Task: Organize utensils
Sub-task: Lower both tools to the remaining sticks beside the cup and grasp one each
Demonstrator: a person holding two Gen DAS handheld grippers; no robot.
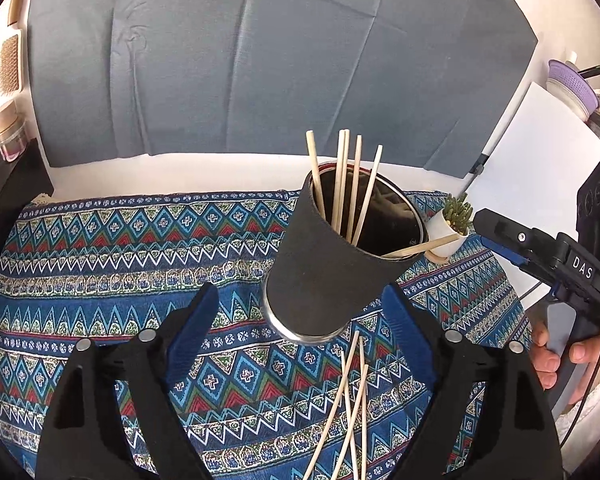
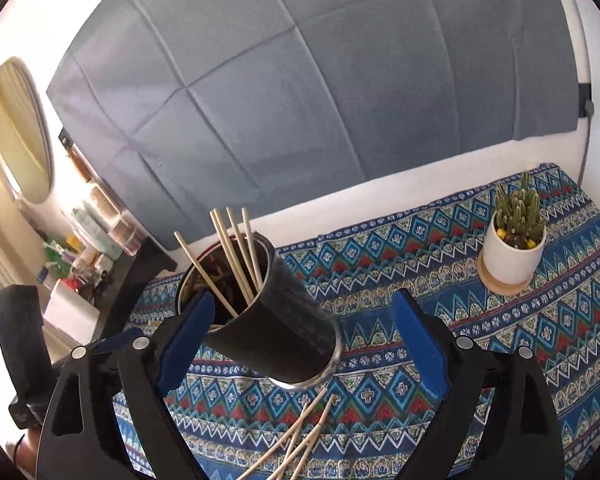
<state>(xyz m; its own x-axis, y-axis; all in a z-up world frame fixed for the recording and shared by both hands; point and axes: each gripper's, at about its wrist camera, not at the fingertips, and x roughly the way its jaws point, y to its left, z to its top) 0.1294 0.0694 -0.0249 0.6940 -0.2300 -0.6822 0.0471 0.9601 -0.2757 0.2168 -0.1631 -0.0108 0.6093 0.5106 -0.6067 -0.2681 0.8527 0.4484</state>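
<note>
- So far, part of the job looks done: several wooden sticks (image 1: 342, 180) stand upright inside the dark cup (image 1: 324, 276), and one more lies slanted against its rim on the side toward the cactus.
- Meanwhile, a loose bunch of sticks (image 1: 350, 408) lies on the patterned cloth (image 1: 120, 264) just in front of the cup's base, crossing one another; these appear to be what is left to gather.
- The cup stands on the cloth near the middle of the table, its metal base ring showing, with a small potted cactus (image 2: 514, 248) well off to its right side.
- The left gripper (image 1: 302, 332) has its jaws spread wide and holds nothing; in its own view the cup's base sits between the blue pads without either pad pressing on it.
- The right gripper (image 2: 300, 338) is likewise spread wide and empty; its left pad overlaps the cup's side in its view, though whether they touch cannot be told.
- A hand (image 1: 560, 364) wraps the right gripper's handle at the edge of the left view.
- Judging from this, the task is roughly midway: picking up the loose sticks and dropping them into the cup remains.
- The crossed lie of those sticks may make a clean pinch on one awkward.
</note>
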